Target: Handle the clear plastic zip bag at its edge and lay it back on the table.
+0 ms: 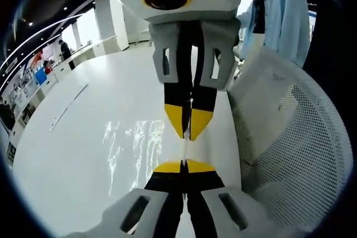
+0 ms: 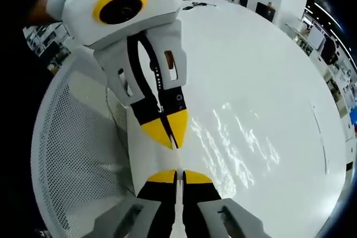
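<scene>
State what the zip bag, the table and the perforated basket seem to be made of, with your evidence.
Zip bag: thin clear plastic film; see-through, with glinting wrinkles.
Table: smooth white surface, perhaps laminate; slightly glossy, material uncertain.
Basket: white perforated sheet, metal or plastic; regular small holes.

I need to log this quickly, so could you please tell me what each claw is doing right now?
Left claw: closed on the edge of the clear zip bag.
Right claw: closed on the same bag edge, facing the left one.
</scene>
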Available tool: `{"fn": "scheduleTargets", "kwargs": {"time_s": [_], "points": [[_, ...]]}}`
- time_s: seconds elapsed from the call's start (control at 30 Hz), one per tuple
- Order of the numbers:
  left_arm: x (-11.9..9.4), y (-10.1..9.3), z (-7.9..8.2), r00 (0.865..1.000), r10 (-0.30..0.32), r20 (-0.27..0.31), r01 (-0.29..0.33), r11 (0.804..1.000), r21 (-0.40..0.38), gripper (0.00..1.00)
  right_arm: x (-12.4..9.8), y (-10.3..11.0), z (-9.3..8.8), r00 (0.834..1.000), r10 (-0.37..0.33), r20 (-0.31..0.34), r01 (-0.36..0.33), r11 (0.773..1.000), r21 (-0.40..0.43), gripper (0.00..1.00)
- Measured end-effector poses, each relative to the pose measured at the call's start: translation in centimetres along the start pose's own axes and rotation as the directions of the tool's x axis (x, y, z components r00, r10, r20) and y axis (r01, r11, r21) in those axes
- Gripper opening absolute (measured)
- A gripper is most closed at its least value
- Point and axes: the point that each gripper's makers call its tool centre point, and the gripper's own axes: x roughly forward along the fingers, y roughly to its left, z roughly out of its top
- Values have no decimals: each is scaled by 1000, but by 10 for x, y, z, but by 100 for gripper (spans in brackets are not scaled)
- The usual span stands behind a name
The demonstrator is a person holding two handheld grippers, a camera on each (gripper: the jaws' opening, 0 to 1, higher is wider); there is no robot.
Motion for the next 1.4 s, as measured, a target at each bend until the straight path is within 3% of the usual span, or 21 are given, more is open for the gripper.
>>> {"fn": "scheduleTargets", "kwargs": {"time_s": [0.87,1.4], "points": [[0,3,-4,1000,10,-5,-10,1000,-6,0,-3,-12,-15,1000,-13,5,13,999,39,0],[-1,2,-2,1000,10,-2,-10,1000,-13,0,-7,-9,-23,1000,-23,0,23,998,51,0]]}}
